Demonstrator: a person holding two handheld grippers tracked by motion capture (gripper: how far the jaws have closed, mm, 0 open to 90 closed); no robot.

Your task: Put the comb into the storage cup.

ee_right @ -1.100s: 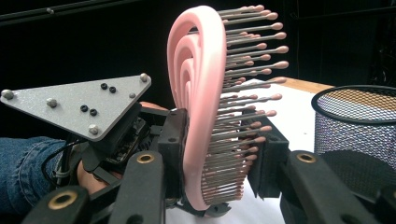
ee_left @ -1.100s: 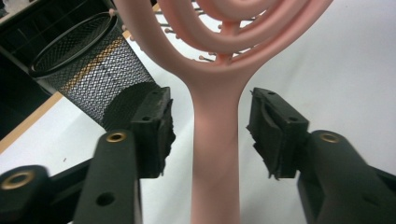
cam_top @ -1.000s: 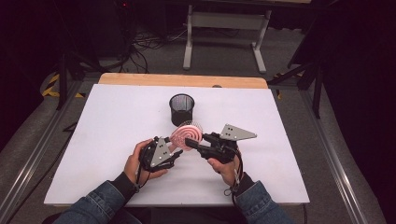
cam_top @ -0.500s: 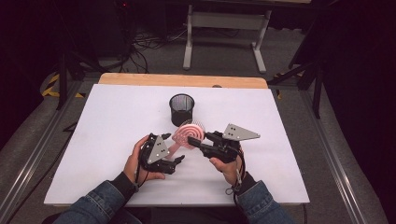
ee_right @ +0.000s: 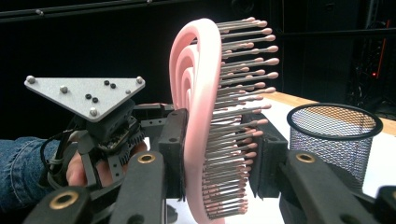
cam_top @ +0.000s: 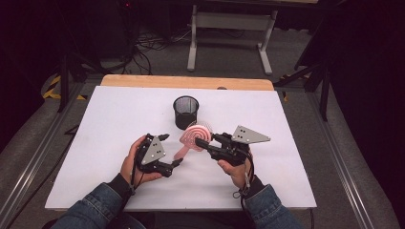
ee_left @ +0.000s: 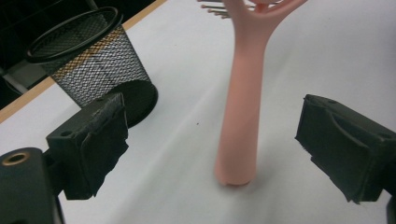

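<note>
You wear blue denim sleeves (cam_top: 90, 205) — each hand carries a black two-jaw gripper (cam_top: 165, 151) topped by a grey, screw-studded triangular plate (cam_top: 250, 135).

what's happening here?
A person works two handheld grippers over a white table. The right gripper is shut on the head of a pink hairbrush. The left gripper has just been opening; its jaws flank the handle without touching it. A black mesh cup stands just behind the brush.

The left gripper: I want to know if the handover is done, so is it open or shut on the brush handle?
Open. The left gripper's fingers have just been opening and stand apart from the pink brush handle between them.
</note>
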